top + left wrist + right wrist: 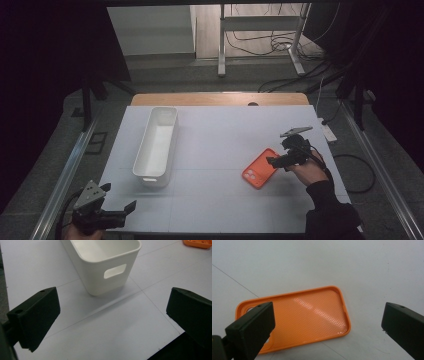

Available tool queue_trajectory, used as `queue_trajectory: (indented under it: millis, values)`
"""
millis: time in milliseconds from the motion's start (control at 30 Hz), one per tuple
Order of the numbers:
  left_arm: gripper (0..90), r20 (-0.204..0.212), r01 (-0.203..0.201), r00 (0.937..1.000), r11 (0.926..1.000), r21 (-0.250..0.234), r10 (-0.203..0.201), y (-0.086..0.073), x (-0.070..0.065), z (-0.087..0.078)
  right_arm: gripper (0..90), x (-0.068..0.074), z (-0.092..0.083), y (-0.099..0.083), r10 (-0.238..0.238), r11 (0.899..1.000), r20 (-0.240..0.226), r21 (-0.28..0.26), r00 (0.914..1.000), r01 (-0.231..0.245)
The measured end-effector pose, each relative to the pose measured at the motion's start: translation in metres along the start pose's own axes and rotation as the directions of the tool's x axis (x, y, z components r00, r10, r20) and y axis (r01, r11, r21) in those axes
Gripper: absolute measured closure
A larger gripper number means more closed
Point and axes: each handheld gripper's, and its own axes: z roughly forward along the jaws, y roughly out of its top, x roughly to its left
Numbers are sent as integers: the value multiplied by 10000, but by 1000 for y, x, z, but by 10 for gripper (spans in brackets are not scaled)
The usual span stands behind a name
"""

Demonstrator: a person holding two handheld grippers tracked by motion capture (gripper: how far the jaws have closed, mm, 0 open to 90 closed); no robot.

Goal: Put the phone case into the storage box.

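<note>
Right gripper view first: right gripper (327,327) spread wide, nothing between the jaws, hovering just above the orange phone case (297,317). Lying flat on the white table sheet (362,265), hollow side up, camera cutout end tucked behind one jaw. No contact visible between jaw and case. Nothing else on the sheet near it, nothing blocking from any side.

Seen from the high view: same right gripper (278,161) at the case's (260,168) right edge, held by a hand (309,170) in a dark sleeve, right of the table's middle.

Left gripper (120,212) near the front left corner of the table, jaws also spread wide and empty, well apart from the case. From the left gripper view, pointed at the short end of a white bin (102,267) with a handle slot in its wall, bin standing just beyond the jaws, not touched. Corner of the orange case (197,243) far off at the top right.

Bin (156,145) long and narrow, empty, left of centre, well apart from the case, open sheet between them. Beyond the sheet: wooden table edge (220,98), a metal frame (260,40) and loose cables (280,45) on the floor.
</note>
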Motion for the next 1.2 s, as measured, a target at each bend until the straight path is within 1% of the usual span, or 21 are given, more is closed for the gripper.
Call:
queue_trajectory:
  millis: [233,433,500,567,633,700,733,767,833,867,900,967,1100,1133,1200]
  values:
    - [0,-9,-11,10000,10000,8,11,0,0,0,0,0,8,7,-21,10000,-143,97,9999,22]
    - [0,-9,-13,10000,10000,8,13,0,0,0,0,0,11,10,185,9992,-209,362,9996,-177]
    - [0,-9,-22,10000,10000,11,22,0,0,0,0,0,12,10,249,9991,-278,358,9993,-239]
    - [0,-2,-26,10000,10000,17,26,0,0,0,0,-1,12,11,501,9982,-423,354,9978,-486]
    - [0,-1,-38,10000,10000,8,38,0,-1,0,0,-2,12,11,525,9981,-455,350,9976,-509]
    - [1,0,-85,10000,10000,13,85,0,-1,0,64,-3,13,10,628,9969,-343,501,9974,-611]
    - [1,0,-85,10000,10000,13,85,0,-1,0,64,-3,13,10,628,9969,-343,501,9974,-611]
    - [1,6,-99,10000,9999,15,99,0,-1,0,101,-4,13,10,641,9968,-323,491,9974,-625]
    - [1,8,-91,10000,10000,9,91,0,-1,0,248,-5,11,11,604,9969,-310,517,9977,-588]
    - [1,12,-80,10000,10000,8,80,0,-1,0,290,-5,10,11,591,9970,-332,513,9977,-574]
    - [1,9,-79,10000,10000,14,79,0,-1,0,379,-6,10,11,587,9969,-337,543,9977,-569]
    - [1,4,-96,10000,10000,21,96,0,-1,0,501,-6,9,11,514,9970,-420,597,9978,-488]
    - [1,5,-99,10000,9999,22,99,0,-1,0,643,-7,10,11,202,9976,-399,664,9990,-175]
    - [1,4,-99,10000,9999,23,99,0,-1,0,667,-7,10,11,157,9977,-419,668,9990,-129]
    - [2,-2,-103,9999,9999,32,103,0,-1,0,761,-8,12,12,173,9973,-577,721,9982,-131]
